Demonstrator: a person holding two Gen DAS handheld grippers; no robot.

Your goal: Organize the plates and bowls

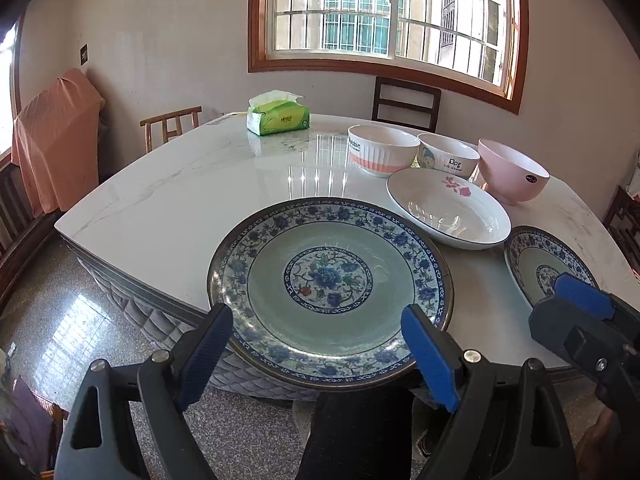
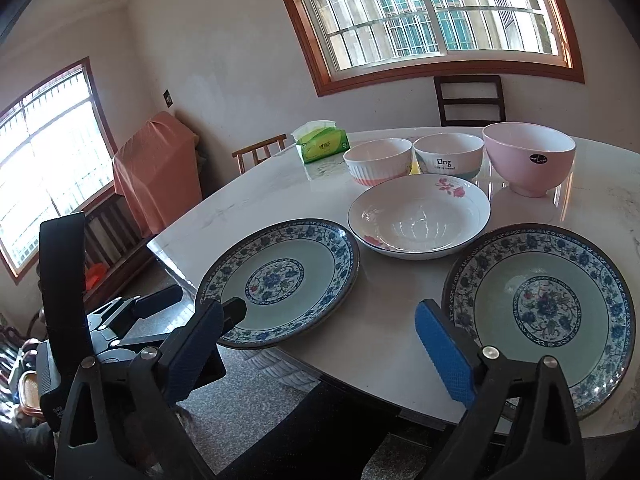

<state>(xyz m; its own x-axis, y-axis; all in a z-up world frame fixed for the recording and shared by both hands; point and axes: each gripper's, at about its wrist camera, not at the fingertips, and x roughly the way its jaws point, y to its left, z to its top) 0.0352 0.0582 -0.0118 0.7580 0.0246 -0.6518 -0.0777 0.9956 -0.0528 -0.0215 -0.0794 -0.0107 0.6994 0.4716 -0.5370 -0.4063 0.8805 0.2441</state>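
Note:
Two blue floral plates lie on the marble table [image 1: 180, 200]. The left plate [image 1: 328, 280] [image 2: 280, 280] overhangs the near edge, and my left gripper [image 1: 316, 312] stands open with its fingers flanking that plate's near rim. My right gripper [image 2: 320, 312] is open over bare table, its right finger in front of the left rim of the second floral plate [image 2: 540, 312] [image 1: 540, 264]. Behind them sit a white plate with pink flowers [image 1: 448, 212] [image 2: 420, 216], a ribbed bowl [image 2: 378, 160], a cartoon bowl [image 2: 448, 156] and a pink bowl [image 2: 528, 156].
A green tissue pack [image 1: 278, 116] lies at the far side of the table. Wooden chairs [image 1: 404, 100] [image 1: 172, 124] stand behind it, and an orange cloth [image 1: 56, 148] drapes something at the left wall. A person's dark-clad leg [image 1: 352, 432] shows below the table edge.

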